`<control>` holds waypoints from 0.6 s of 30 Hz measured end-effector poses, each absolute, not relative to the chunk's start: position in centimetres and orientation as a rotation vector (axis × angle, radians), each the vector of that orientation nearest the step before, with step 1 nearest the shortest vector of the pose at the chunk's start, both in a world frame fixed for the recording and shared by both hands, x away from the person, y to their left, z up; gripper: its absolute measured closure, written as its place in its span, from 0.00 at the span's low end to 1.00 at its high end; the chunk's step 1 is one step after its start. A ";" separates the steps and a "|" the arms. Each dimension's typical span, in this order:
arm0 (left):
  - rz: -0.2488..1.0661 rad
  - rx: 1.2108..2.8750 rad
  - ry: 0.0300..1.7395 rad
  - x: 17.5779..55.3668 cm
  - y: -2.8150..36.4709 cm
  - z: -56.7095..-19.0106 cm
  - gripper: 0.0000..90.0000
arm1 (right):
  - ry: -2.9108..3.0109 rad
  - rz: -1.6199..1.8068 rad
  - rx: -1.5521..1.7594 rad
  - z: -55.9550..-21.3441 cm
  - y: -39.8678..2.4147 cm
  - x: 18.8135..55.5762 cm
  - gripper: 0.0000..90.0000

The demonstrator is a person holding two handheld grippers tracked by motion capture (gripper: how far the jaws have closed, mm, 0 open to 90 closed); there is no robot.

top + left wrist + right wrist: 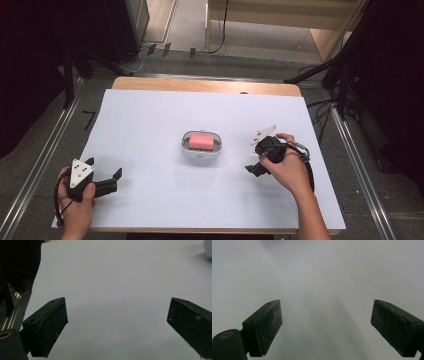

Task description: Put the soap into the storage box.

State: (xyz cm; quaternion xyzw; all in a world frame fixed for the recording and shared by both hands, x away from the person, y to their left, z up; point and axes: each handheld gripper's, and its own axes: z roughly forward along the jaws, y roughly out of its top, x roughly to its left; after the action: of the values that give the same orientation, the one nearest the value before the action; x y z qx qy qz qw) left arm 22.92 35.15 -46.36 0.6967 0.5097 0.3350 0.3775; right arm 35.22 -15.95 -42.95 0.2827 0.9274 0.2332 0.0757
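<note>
I see one pink soap bar (pixel 201 140) in one white dish (pixel 185 146) on my bench (pixel 150 115); my left claw (pixel 118 175) and right claw (pixel 251 169) are both spread apart, holding nothing.

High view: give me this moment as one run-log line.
pink soap in white soap dish, mid-table | left gripper open, empty, near left edge | right gripper open, empty, right of dish | nothing touched

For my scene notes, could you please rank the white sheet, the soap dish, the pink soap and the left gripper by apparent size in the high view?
1. White sheet, by far the largest.
2. Left gripper and soap dish: they look alike, so no ranking between them.
3. Pink soap, smallest, lying inside the dish.
</note>
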 end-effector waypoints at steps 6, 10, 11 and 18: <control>0.857 1.781 1.303 22.9 35.1 -46.4 0.04 | 2.762 0.756 0.858 -43.8 -17.3 34.5 0.11; 0.859 1.780 1.303 22.9 35.1 -46.4 0.04 | 2.745 0.783 0.865 -44.2 -18.1 33.9 0.10; 0.859 1.780 1.303 22.9 35.1 -46.4 0.04 | 2.745 0.783 0.865 -44.2 -18.1 33.9 0.10; 0.860 1.780 1.305 22.9 35.1 -46.4 0.04 | 2.688 0.886 0.906 -44.9 -20.1 32.7 0.10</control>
State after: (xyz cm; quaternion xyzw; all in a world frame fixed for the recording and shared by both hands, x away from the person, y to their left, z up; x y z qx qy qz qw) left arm 22.93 35.12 -46.38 0.6959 0.5103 0.3363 0.3771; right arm 32.69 -20.09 -44.88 0.3036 0.9013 0.2971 0.0848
